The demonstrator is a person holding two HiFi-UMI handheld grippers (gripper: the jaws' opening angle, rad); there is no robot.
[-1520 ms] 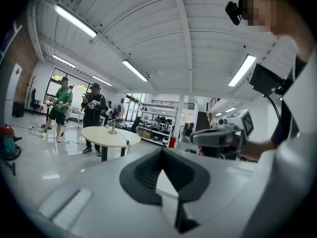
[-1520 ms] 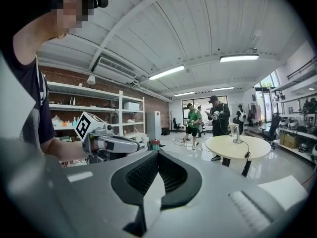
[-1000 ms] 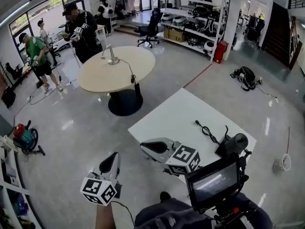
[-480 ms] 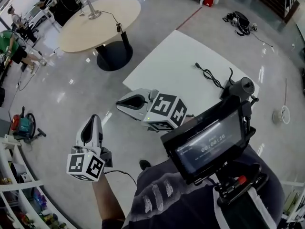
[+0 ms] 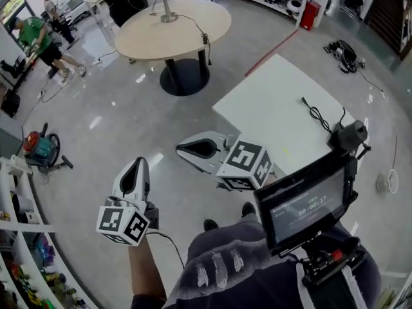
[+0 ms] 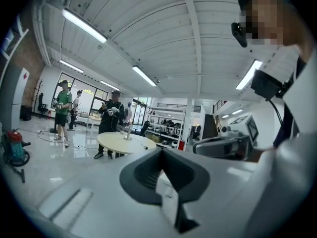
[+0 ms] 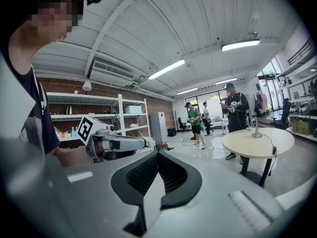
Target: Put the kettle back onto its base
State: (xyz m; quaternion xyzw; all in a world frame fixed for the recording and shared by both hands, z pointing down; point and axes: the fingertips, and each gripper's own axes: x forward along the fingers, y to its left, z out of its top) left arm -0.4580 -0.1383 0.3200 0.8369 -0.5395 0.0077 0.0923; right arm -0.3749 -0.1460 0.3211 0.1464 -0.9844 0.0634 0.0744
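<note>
The only text that can be read is on the small screen in front of the person's chest in the head view. It shows the pale digits of a time counter, which look like 00:00:17, though the last digits are not sharp. The marker cube just left of this screen and the second marker cube farther left carry only black and white square patterns, no letters.
</note>
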